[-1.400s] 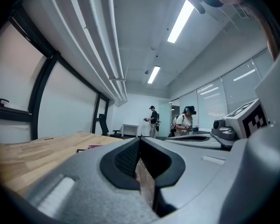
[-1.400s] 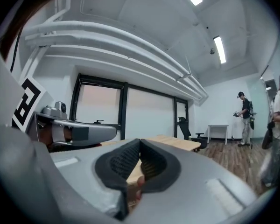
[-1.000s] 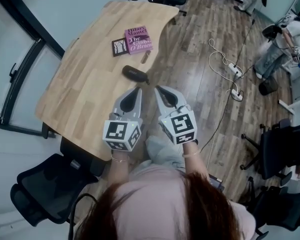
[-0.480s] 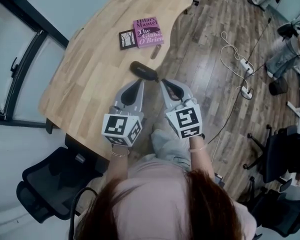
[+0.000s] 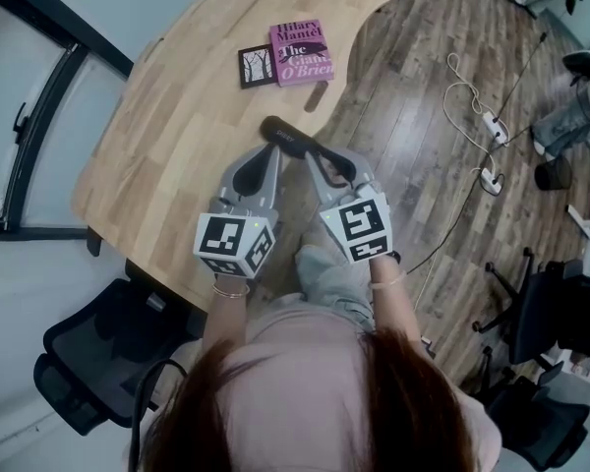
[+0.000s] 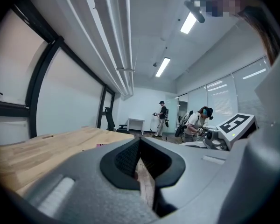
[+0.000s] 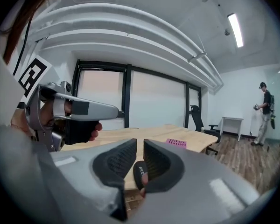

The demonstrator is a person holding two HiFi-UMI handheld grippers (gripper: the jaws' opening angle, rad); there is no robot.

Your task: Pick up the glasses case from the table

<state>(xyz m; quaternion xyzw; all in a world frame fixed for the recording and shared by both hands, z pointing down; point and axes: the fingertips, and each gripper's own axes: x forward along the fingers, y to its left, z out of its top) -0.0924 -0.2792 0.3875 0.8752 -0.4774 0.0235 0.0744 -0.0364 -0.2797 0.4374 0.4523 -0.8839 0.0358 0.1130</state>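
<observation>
**Approach to the glasses case.** The glasses case [image 5: 287, 134] is a dark oblong lying on the wooden table [image 5: 177, 136], close to its curved near edge and short of the pink book [image 5: 301, 51]. The right gripper [image 7: 140, 146] has just been opening its jaws, which stand only a narrow slot apart with nothing clamped. The end of the case shows through the slot, ahead of the pads rather than between them. The left gripper [image 6: 140, 143] has its tips together and is empty. To do this step well, the right jaws probably need to spread wider than the case first, then straddle its narrow width near the middle and close squarely. A hold on the rounded end could slip, or nudge the case off the edge. The head view gives the layout — both grippers side by side, with their tips just at the case. Only the gripper views show the jaw gaps — the left one shows bare wood and no case.
</observation>
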